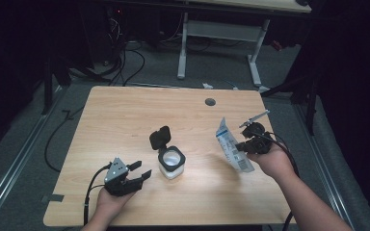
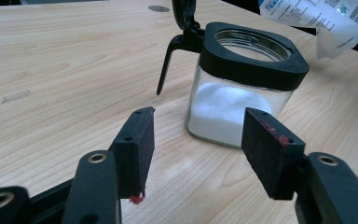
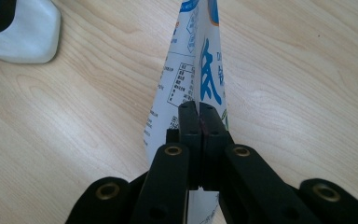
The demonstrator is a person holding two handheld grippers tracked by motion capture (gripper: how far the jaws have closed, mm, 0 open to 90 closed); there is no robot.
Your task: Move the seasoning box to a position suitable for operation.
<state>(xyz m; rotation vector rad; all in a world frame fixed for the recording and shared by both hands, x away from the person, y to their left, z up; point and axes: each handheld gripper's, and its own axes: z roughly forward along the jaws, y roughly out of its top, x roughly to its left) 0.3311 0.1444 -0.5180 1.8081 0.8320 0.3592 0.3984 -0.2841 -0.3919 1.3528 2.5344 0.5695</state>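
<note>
At the left of the wooden worktop [image 1: 125, 110], the left claw [image 1: 137, 172] rests low near the front edge with its jaws standing wide and nothing between them. The jar [image 1: 172, 162] sits just ahead of it and a little to its right, near but apart; in the left gripper view the jar [image 2: 242, 88] stands upright beyond the two pads, holding white powder, its black lid [image 1: 160, 136] flipped back on its hinge so the mouth is open upward. Further right, the right claw [image 1: 244, 144] is clamped tight on a white printed packet [image 1: 231, 144], held above the worktop, well apart from the jar. The packet's long axis runs away from the jaws, and the jar lies to its left. The likely pour needs the packet carried leftward over the open mouth, while the left claw, being nearer, could steady the jar.
</note>
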